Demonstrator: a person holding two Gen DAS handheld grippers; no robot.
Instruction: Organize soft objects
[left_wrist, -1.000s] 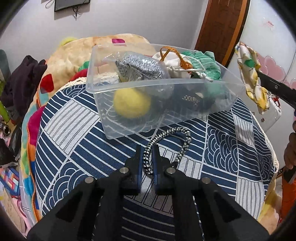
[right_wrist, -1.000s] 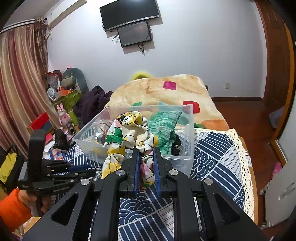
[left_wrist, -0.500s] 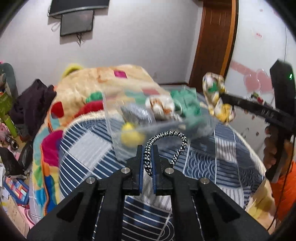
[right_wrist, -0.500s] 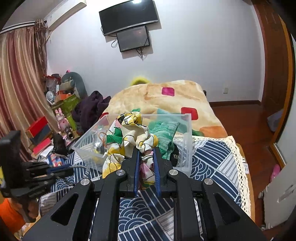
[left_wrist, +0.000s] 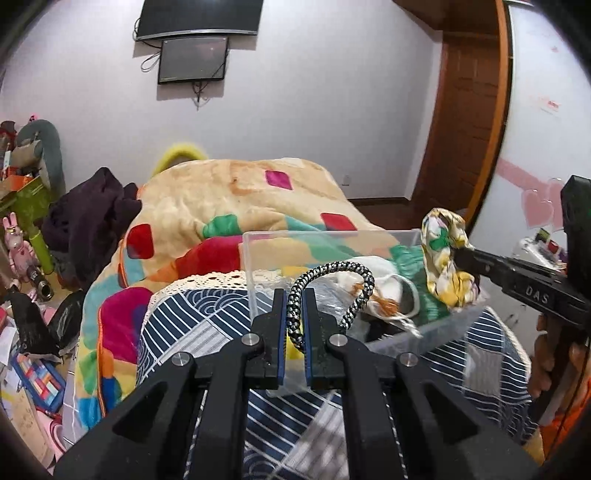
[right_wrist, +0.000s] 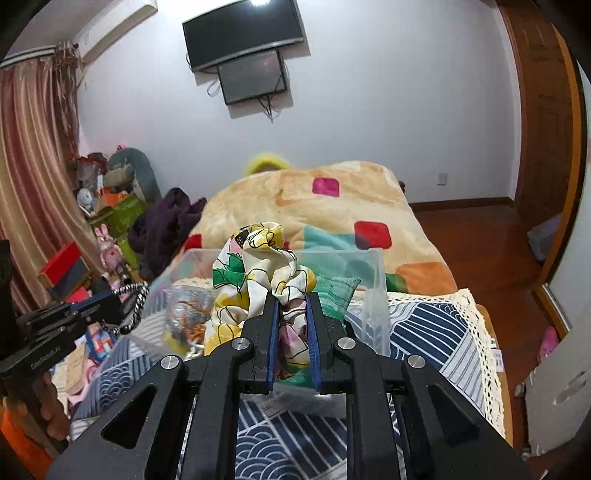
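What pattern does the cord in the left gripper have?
The cord is a black-and-white braid, clearest in the left wrist view.

White wall (right_wrist: 369, 110), wooden floor (right_wrist: 480, 236), blanketed bed (right_wrist: 332, 206).

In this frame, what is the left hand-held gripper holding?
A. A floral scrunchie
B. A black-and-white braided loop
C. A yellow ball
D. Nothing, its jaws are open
B: the left hand-held gripper is shut on the black-and-white braided loop, which arches up in front of the clear plastic bin; the floral scrunchie is pinched in the right hand-held gripper.
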